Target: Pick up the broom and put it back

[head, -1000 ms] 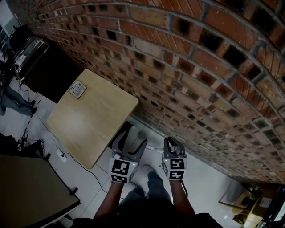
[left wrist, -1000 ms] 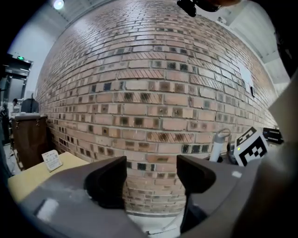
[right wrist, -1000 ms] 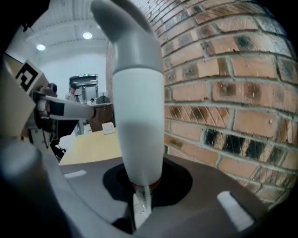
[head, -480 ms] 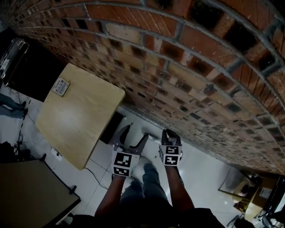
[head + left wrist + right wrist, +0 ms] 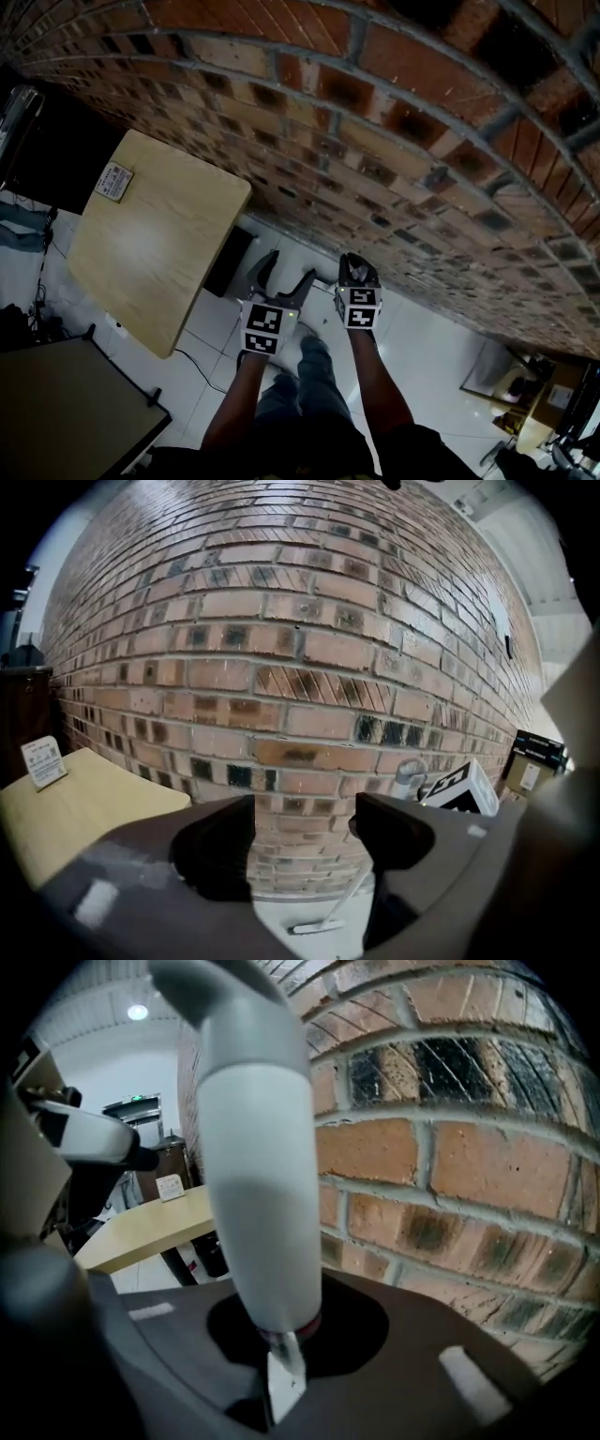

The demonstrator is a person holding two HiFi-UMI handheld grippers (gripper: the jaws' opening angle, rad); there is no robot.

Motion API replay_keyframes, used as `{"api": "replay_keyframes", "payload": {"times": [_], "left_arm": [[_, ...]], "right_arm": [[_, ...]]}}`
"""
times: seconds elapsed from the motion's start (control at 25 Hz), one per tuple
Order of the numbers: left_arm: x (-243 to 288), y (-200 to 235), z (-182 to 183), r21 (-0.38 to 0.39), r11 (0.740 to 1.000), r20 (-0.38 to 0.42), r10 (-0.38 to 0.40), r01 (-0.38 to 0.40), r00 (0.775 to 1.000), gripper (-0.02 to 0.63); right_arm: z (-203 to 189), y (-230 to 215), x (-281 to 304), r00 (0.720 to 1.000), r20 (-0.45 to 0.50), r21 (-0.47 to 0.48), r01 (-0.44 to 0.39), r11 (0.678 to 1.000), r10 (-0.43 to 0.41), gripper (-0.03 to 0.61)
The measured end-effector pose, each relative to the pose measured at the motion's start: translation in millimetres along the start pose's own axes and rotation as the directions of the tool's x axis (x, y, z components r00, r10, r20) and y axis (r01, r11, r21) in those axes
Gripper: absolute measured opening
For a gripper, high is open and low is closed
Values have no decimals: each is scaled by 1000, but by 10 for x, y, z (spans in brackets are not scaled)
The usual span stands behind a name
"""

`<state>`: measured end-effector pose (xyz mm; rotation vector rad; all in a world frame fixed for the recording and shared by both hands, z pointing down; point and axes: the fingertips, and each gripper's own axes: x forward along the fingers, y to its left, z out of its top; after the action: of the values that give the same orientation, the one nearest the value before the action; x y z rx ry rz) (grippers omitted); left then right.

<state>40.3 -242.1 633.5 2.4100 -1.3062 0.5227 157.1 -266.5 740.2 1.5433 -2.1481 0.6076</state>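
The broom's thick white grip (image 5: 258, 1194) stands upright between the jaws of my right gripper (image 5: 281, 1354), which is shut on it. A thin metal stem shows below the grip. In the left gripper view the broom's pole (image 5: 361, 885) slants down to its flat white head (image 5: 314, 927) on the floor at the foot of the brick wall. My left gripper (image 5: 305, 841) is open, with only wall and floor in the gap. In the head view the left gripper (image 5: 284, 277) and right gripper (image 5: 356, 272) sit side by side, close to the wall.
A brick wall (image 5: 375, 122) fills the far side. A light wooden table (image 5: 150, 244) with a small card (image 5: 112, 181) stands to the left, with a dark box (image 5: 230, 262) under it. A dark tabletop (image 5: 56, 403) sits at lower left. A cable (image 5: 187, 361) runs over the white floor.
Both grippers have sunk and moved nearer the foot of the brick wall. The table has slid left in the head view. The right jaws stay shut, the left stay apart.
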Motion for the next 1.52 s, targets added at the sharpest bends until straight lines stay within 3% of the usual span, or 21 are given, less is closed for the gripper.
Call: {"api": "replay_keyframes", "payload": {"times": [0.24, 0.64, 0.8, 1.24, 1.52], "left_arm": [[90, -93, -125, -26, 999, -25, -23, 22, 999, 338], [63, -58, -175, -29, 999, -29, -20, 19, 999, 339], [50, -53, -193, -37, 999, -31, -16, 15, 999, 339], [92, -158, -252, -42, 999, -44, -25, 23, 999, 339], [154, -238, -229, -41, 999, -42, -33, 31, 999, 339]], "right_arm": [[-178, -187, 206, 997, -68, 38, 46, 998, -44, 34], [-197, -420, 411, 996, -81, 99, 57, 993, -49, 80], [-216, -450, 405, 997, -71, 130, 43, 991, -34, 144], [-420, -629, 497, 986, -160, 179, -17, 984, 46, 169], [-457, -653, 418, 987, -148, 206, -36, 978, 67, 187]]}}
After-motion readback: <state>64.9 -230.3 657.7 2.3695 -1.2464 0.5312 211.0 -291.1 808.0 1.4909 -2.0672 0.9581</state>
